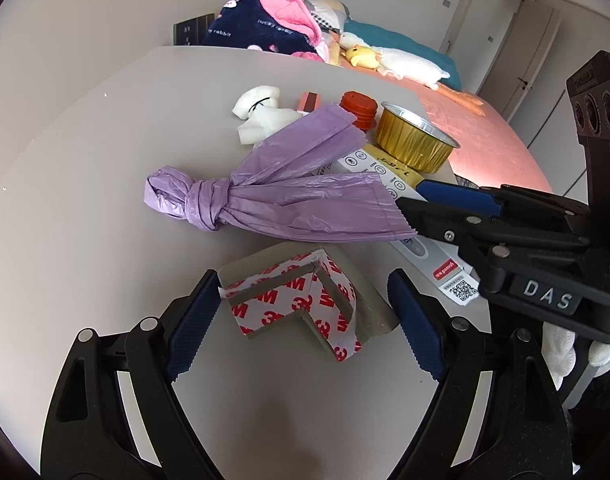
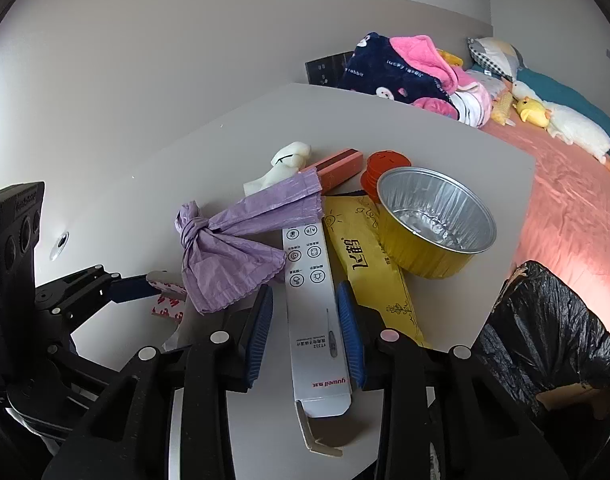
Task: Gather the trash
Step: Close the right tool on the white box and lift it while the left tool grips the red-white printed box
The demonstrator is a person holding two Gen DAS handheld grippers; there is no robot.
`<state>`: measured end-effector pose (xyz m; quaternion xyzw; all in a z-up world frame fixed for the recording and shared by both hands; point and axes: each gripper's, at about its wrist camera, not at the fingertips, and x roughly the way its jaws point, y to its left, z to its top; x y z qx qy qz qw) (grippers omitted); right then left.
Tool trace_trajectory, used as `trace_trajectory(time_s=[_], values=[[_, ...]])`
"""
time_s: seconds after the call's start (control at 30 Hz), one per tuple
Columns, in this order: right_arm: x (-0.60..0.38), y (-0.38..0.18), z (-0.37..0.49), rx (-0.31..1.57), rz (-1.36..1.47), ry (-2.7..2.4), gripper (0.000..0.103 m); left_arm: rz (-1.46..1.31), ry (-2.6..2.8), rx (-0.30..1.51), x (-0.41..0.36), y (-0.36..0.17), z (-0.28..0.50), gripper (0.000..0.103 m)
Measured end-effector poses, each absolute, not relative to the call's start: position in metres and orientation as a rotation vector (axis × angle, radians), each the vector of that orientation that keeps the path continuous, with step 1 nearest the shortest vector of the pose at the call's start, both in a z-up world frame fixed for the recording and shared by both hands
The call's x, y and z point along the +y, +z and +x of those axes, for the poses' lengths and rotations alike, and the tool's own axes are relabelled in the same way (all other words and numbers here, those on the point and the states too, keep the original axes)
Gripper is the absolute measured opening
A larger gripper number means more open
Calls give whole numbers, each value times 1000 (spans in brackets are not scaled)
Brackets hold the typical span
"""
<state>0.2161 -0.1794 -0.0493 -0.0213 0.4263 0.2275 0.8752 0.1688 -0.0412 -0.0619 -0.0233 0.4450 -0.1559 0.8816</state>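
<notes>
White carton thermometer box [image 2: 317,312] sitting lengthwise between right gripper [image 2: 305,332] pads, which are pinching its long sides. Risk: thin walls crushing, box slipping out; open end flap near wrist catching purple knotted bag [image 2: 225,252], which is overlapping far end left of pads. Left gripper [image 1: 305,320] standing spread around folded 3M tape backing [image 1: 301,304], left pad touching, not yet clamping. Black-lined bin [image 2: 553,320] waiting right of right gripper.
</notes>
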Motion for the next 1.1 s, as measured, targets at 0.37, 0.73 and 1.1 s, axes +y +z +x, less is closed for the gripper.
trace_trajectory(time_s=[0.37,0.73,1.1], values=[[-181,-53,214,926,16,478,28,-107,-294,916,-33,-62,165,77],[-203,-19,195,853,97,473,28,-107,-349,828,-40,-40,148,76],[-238,-1,168,808,147,415,28,-75,-414,788,-62,-15,136,76]])
